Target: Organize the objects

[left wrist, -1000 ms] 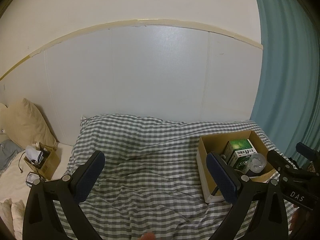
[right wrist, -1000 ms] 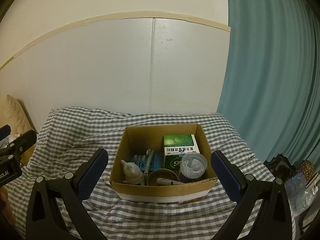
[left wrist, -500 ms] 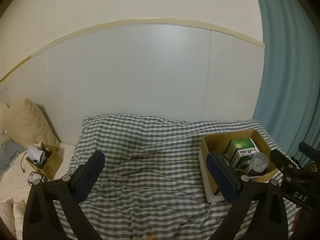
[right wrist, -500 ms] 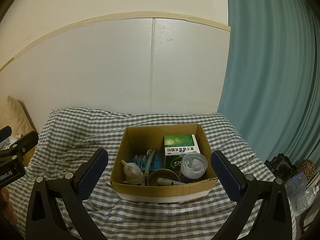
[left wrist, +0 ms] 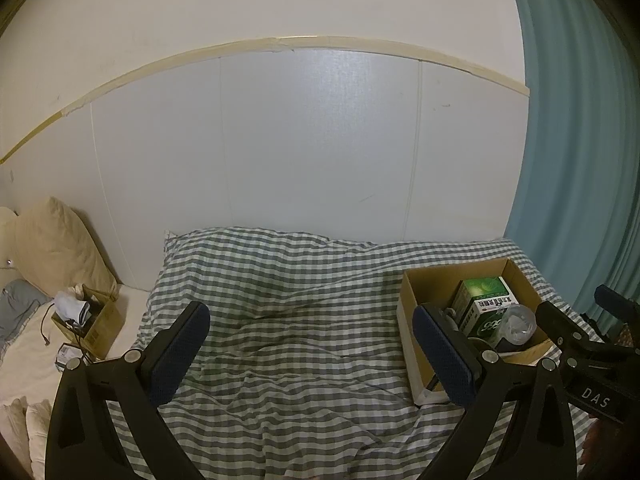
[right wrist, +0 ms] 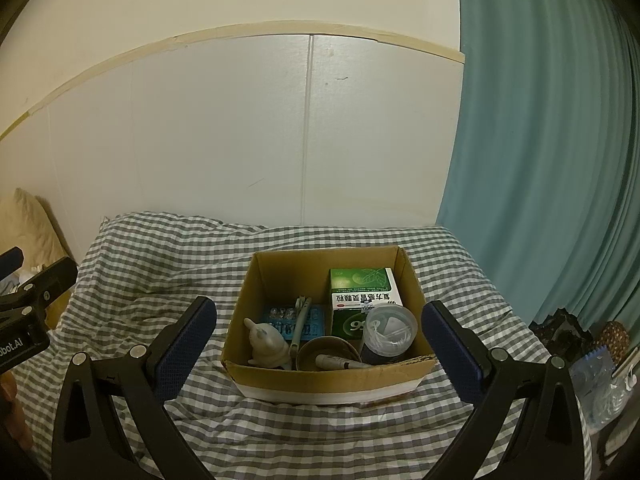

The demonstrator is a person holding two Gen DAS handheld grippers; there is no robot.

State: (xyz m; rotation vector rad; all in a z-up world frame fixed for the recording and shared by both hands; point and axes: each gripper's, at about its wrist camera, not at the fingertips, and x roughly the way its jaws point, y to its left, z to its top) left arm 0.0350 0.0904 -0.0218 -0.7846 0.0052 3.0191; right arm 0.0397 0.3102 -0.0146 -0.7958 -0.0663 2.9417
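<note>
The left gripper (left wrist: 312, 354) is hovering spread over the checked bedding (left wrist: 288, 320), the box (left wrist: 412, 312) lying just beyond its right jaw at frame right. The right gripper (right wrist: 320, 348) is gaping too, empty, with the box (right wrist: 328, 378) sitting mid-frame between its jaws.

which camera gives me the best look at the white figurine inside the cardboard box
The right wrist view: the white figurine stands in plain sight in the near left corner of the cardboard box. In the left wrist view the box is seen side-on, and its wall and the left tool's finger hide the figurine.
</note>
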